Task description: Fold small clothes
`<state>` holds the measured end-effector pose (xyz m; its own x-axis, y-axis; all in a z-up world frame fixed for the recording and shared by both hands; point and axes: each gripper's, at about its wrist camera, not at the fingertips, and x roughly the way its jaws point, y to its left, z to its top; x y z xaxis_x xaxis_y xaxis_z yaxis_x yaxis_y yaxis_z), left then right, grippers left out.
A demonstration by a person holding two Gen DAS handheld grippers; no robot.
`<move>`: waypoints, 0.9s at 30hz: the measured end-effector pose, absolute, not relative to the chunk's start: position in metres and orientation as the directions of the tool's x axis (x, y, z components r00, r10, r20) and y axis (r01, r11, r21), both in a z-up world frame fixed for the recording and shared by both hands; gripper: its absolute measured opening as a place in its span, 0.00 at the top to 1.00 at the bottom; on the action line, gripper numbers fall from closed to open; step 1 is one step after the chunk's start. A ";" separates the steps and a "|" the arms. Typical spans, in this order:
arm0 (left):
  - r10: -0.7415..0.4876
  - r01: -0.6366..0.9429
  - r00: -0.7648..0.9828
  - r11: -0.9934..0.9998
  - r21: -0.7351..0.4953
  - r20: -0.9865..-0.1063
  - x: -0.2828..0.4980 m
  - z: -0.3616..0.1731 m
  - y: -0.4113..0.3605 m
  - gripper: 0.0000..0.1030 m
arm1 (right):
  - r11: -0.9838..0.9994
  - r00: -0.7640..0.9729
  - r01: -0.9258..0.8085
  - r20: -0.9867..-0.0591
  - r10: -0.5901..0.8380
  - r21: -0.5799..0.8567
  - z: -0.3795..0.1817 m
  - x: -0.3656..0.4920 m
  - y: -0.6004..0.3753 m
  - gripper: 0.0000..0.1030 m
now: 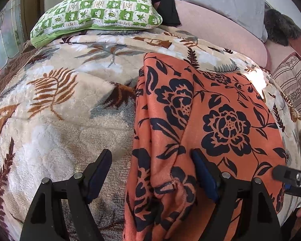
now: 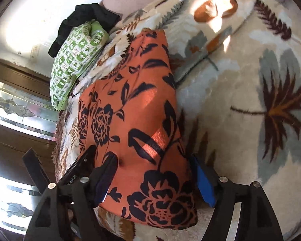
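Observation:
An orange garment with black flowers (image 1: 200, 124) lies on the cream leaf-print blanket (image 1: 60, 104), folded lengthwise with a bunched left edge. My left gripper (image 1: 150, 170) is open, its jaws wide apart over the garment's near left edge, not gripping. In the right wrist view the garment (image 2: 140, 124) lies between the jaws of my right gripper (image 2: 154, 180), which is open over its near end. The right gripper's tip also shows in the left wrist view (image 1: 291, 177). The left gripper shows at the garment's left side in the right wrist view (image 2: 78, 166).
A green checked pillow (image 1: 98, 12) and a black garment (image 1: 162, 0) lie at the far end of the bed. A pink sheet (image 1: 220, 28), grey pillow (image 1: 230, 2) and striped cushion (image 1: 293, 80) are at the right. A stained-glass window (image 2: 14, 108) is at the bed's side.

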<state>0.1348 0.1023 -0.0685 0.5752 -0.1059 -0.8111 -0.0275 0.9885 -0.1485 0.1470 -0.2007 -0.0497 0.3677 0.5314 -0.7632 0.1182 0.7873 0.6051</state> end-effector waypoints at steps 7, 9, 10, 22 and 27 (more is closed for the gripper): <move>-0.104 -0.027 0.576 0.989 -0.147 -0.811 0.134 -0.068 0.102 0.20 | 0.883 0.360 0.010 -0.826 0.434 0.469 -0.026 0.146 -0.180 0.70; -0.109 -0.027 0.574 0.988 -0.152 -0.811 0.134 -0.068 0.102 0.20 | 0.908 0.338 -0.004 -0.854 0.395 0.419 -0.031 0.146 -0.173 0.64; -0.111 -0.026 0.574 0.988 -0.153 -0.811 0.135 -0.068 0.102 0.20 | 0.909 0.329 0.007 -0.859 0.391 0.417 -0.035 0.147 -0.174 0.61; -0.130 -0.028 0.566 0.984 -0.177 -0.814 0.133 -0.069 0.107 0.20 | 0.834 0.362 0.088 -0.798 0.482 0.544 -0.043 0.137 -0.189 0.27; -0.126 -0.028 0.568 0.985 -0.172 -0.813 0.133 -0.069 0.106 0.20 | 0.842 0.314 0.048 -0.808 0.499 0.538 -0.047 0.143 -0.179 0.32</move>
<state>0.1330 0.1064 -0.0693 0.5682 -0.1260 -0.8132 -0.0281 0.9847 -0.1722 0.1435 -0.1790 -0.0471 0.3137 0.4987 -0.8080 0.0481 0.8415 0.5381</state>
